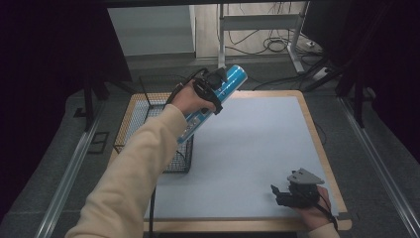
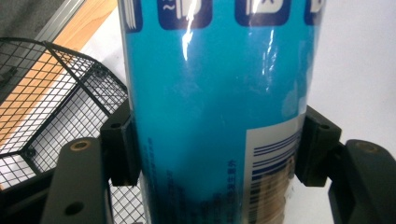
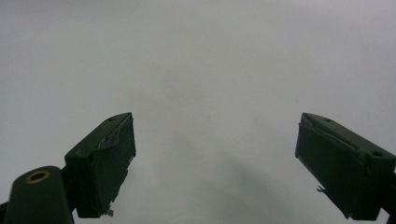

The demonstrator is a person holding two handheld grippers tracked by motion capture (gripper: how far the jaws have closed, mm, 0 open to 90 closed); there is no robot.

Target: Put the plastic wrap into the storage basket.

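The left gripper (image 1: 214, 88) clamps a glossy blue cylindrical canister (image 2: 219, 107) at mid-body, tilted above the black wire-mesh basket (image 1: 163, 148). It looks light, stiff and slippery (film-wrapped), so mid-body suits it. The right gripper (image 1: 285, 194) rests open-jawed on the pale grey table mat (image 1: 257, 144).

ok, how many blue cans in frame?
1. The can is clamped in the left gripper, held tilted above the wire basket at the table's far left. The basket's interior is partly hidden by the arm, so more could be inside.
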